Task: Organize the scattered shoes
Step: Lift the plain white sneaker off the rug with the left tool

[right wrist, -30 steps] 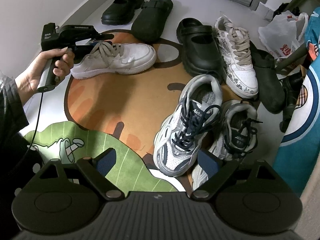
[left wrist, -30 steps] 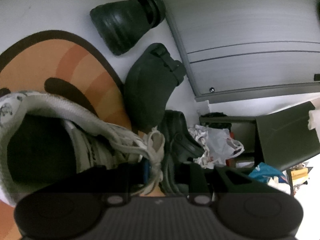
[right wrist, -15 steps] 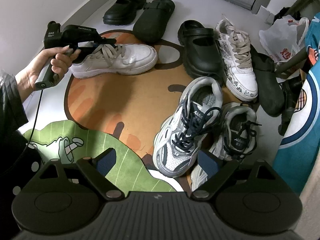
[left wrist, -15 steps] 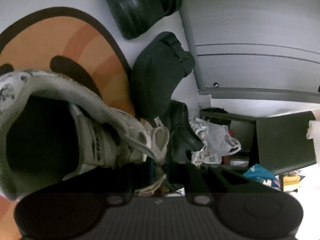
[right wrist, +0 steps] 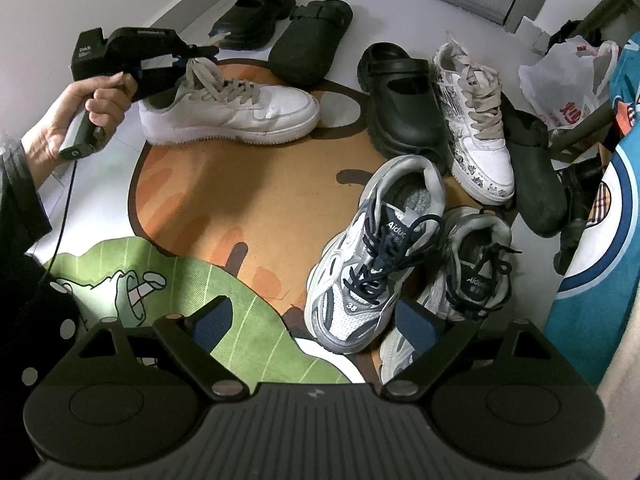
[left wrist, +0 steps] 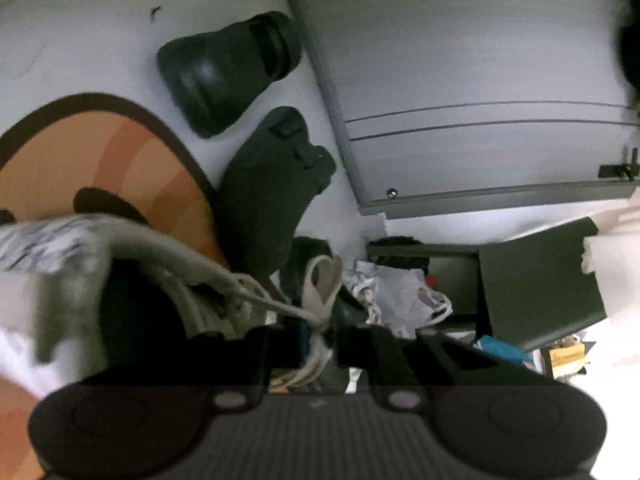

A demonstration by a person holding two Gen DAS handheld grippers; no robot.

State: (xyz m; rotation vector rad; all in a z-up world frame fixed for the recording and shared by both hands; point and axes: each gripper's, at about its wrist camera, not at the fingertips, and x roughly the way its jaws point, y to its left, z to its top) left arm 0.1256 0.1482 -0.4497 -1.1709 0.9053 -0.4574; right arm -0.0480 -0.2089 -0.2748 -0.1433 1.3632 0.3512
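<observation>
The left claw (right wrist: 192,54), held in a person's hand (right wrist: 76,120), is pinched on the tongue and laces at the heel end of a white sneaker (right wrist: 236,114). That shoe lies on the orange mat (right wrist: 224,200), its long axis running away from the claw toward the black clog (right wrist: 404,112). Beyond that clog stands its likely mate, the patterned sneaker (right wrist: 476,128). The right claw (right wrist: 314,326) hangs wide and empty nearer the grey trainers (right wrist: 376,256), farther from the white sneaker.
</observation>
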